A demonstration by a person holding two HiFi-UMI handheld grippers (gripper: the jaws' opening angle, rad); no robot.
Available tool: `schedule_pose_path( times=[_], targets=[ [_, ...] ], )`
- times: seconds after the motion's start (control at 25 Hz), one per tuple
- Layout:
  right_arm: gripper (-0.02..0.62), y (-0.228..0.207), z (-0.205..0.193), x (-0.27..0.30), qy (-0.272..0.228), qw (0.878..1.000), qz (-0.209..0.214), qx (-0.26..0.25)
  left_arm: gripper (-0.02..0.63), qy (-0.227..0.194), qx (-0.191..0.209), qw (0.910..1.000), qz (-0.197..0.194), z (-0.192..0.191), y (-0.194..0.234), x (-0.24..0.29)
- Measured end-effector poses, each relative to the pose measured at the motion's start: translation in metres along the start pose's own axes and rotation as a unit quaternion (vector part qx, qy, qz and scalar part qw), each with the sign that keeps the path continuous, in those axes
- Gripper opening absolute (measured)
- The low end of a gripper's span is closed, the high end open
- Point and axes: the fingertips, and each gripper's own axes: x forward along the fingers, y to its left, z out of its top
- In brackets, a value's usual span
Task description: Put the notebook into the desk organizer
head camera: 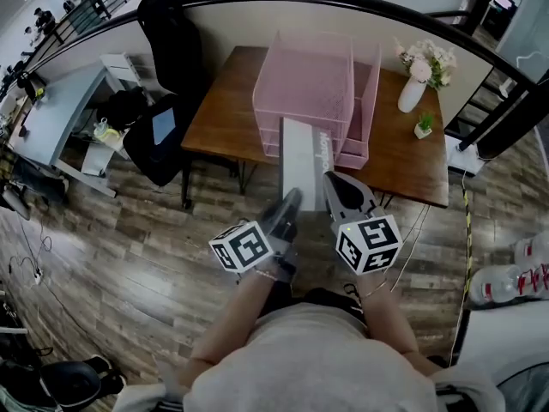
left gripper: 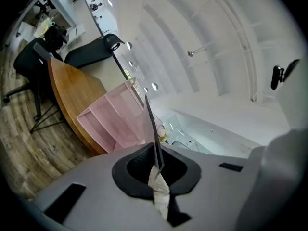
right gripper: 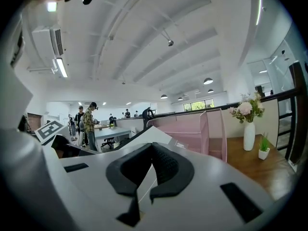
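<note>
A white notebook (head camera: pixel 302 157) hangs in the air above the front edge of the wooden desk (head camera: pixel 223 101), its far end close to the pink desk organizer (head camera: pixel 309 84). My left gripper (head camera: pixel 290 202) grips its near left edge and my right gripper (head camera: pixel 330 183) its near right edge. In the left gripper view the notebook (left gripper: pixel 151 129) shows edge-on as a thin dark line, pinched in the shut left gripper (left gripper: pixel 158 170), with the organizer (left gripper: pixel 113 119) beyond. In the right gripper view the white cover (right gripper: pixel 154 136) passes between the pads of the right gripper (right gripper: pixel 144 184), and the organizer (right gripper: pixel 192 126) lies ahead.
A white vase of flowers (head camera: pixel 413 88) and a small potted plant (head camera: pixel 424 125) stand on the desk to the right of the organizer. A black office chair (head camera: pixel 159 136) is at the desk's left end. Wood-plank floor lies below me.
</note>
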Motion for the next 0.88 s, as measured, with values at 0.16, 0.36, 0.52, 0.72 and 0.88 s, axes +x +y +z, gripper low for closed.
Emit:
schedule_pose_path(
  times=[0.16, 0.36, 0.52, 0.72, 0.88],
  targets=[
    [0.012, 0.0, -0.005, 0.007, 0.007, 1.0, -0.016, 0.002, 0.018, 0.022, -0.028, 0.9992, -0.018, -0.006, 0.009, 0.005],
    [0.012, 0.009, -0.011, 0.015, 0.015, 1.0, -0.027, 0.0, 0.018, 0.037, -0.058, 0.997, -0.035, -0.002, 0.019, 0.01],
    [0.012, 0.007, -0.013, 0.018, 0.017, 0.999, -0.048, 0.001, 0.019, 0.037, -0.08, 0.9951, -0.043, 0.011, 0.029, 0.013],
    [0.012, 0.009, -0.013, 0.021, 0.018, 0.998, -0.068, 0.003, 0.02, 0.049, -0.097, 0.9926, -0.055, 0.018, 0.039, 0.02],
    [0.012, 0.008, -0.016, 0.021, 0.024, 0.996, -0.081, 0.005, 0.019, 0.06, -0.102, 0.9913, -0.058, 0.019, 0.044, 0.026]
  ],
)
